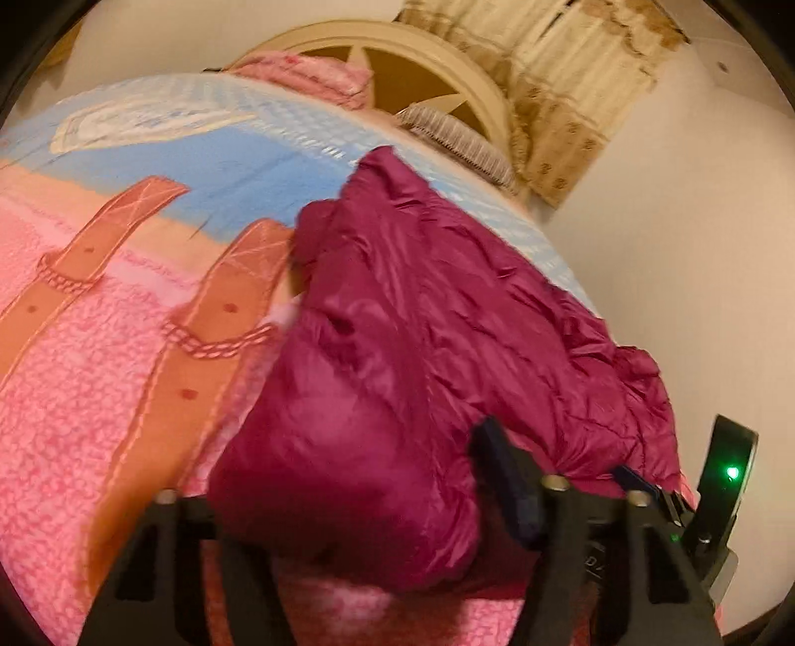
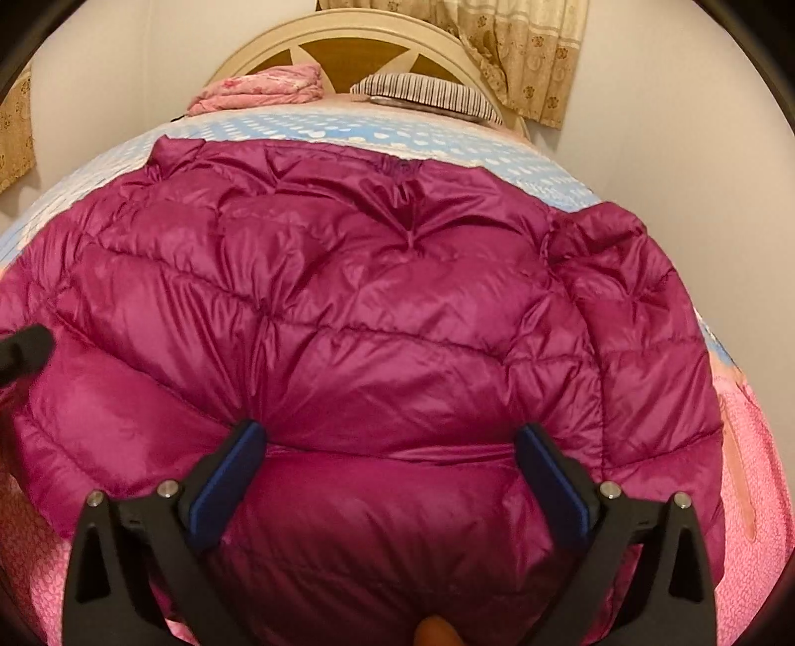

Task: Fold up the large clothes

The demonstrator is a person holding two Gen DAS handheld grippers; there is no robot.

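While spread wide, right gripper (image 2: 387, 449) straddles puffy jacket (image 2: 348, 298) fold.

You face a bed (image 2: 546, 164) under a blue and pink printed cover. At twelve o'clock stands its arched cream headboard (image 2: 348, 35) with brown panels. Against it lie a folded pink blanket (image 2: 258, 92) and a striped pillow (image 2: 427, 92). Beige patterned curtains (image 2: 521, 54) hang at one o'clock against plain pale walls (image 2: 671, 124), warmly lit.
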